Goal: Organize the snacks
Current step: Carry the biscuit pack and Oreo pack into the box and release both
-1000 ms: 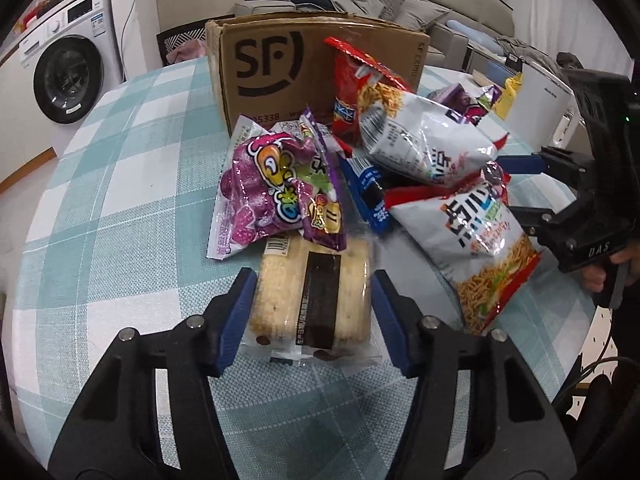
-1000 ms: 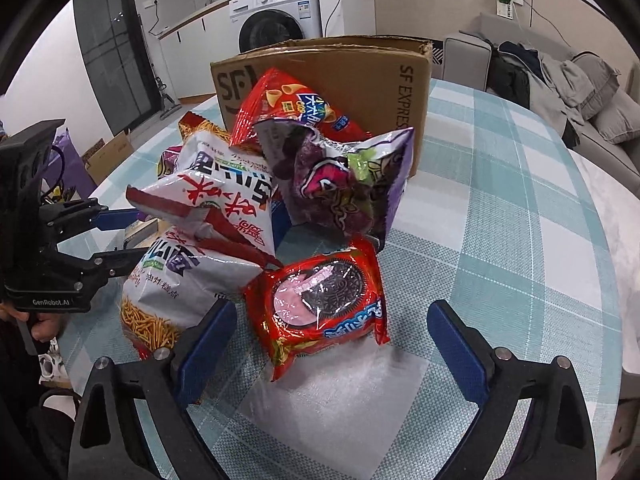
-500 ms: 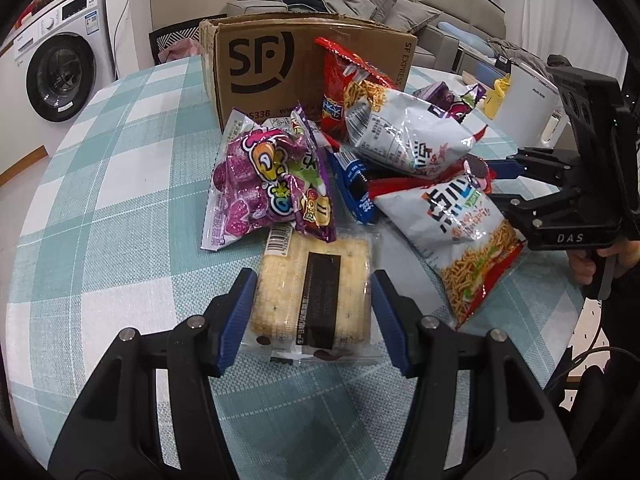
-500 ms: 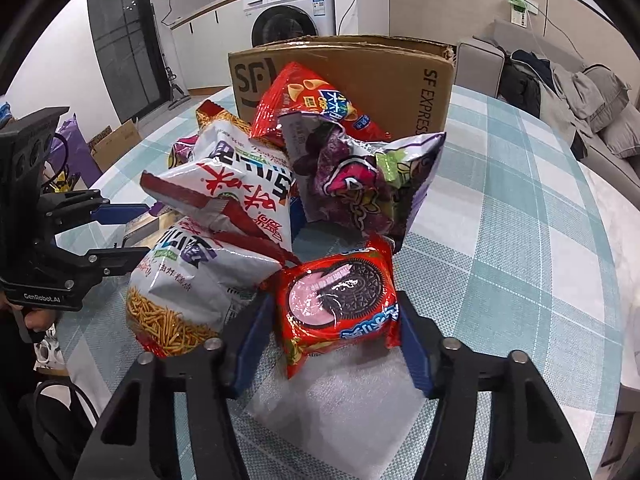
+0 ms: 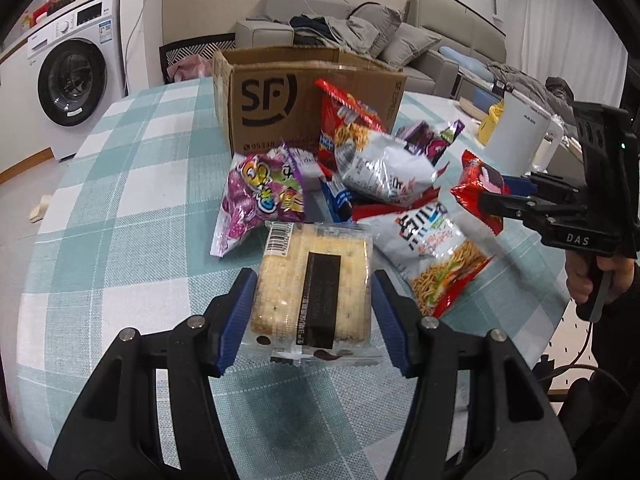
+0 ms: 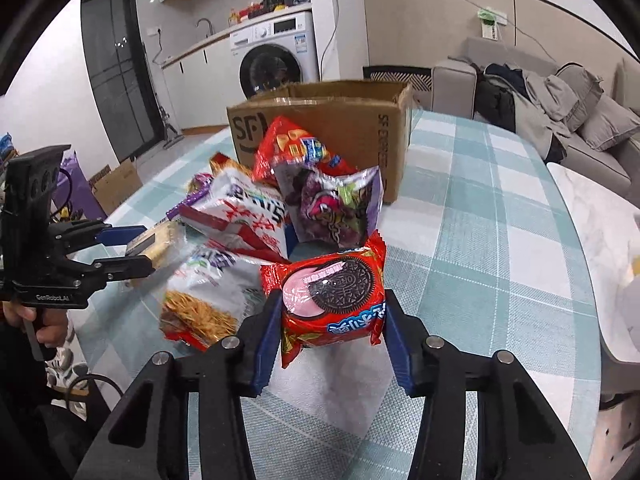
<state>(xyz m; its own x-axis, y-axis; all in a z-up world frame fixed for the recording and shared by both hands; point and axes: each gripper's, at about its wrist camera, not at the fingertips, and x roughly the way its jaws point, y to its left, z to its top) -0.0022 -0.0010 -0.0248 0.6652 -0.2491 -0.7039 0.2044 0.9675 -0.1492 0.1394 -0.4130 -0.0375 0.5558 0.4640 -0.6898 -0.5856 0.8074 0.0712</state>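
My left gripper point(image 5: 314, 312) is shut on a clear-wrapped cracker pack point(image 5: 316, 284) and holds it above the checked tablecloth point(image 5: 120, 220). My right gripper point(image 6: 330, 320) is shut on a red Oreo packet point(image 6: 334, 300), lifted off the table; it also shows in the left wrist view point(image 5: 478, 188). An open SF cardboard box point(image 5: 288, 104) stands behind a pile of snacks: a purple candy bag point(image 5: 260, 196), a white noodle-snack bag point(image 5: 432, 252), another white bag point(image 5: 384, 172) and a red chip bag point(image 5: 344, 120).
A white kettle point(image 5: 520, 136) stands at the table's right edge. A second purple bag point(image 6: 340, 208) leans by the box. A washing machine point(image 5: 72, 76) and a sofa point(image 5: 360, 36) lie beyond the table.
Both grippers have risen with their packs. The right gripper closed from wide open onto the Oreo packet and lifted it. The cracker pack is off the table.
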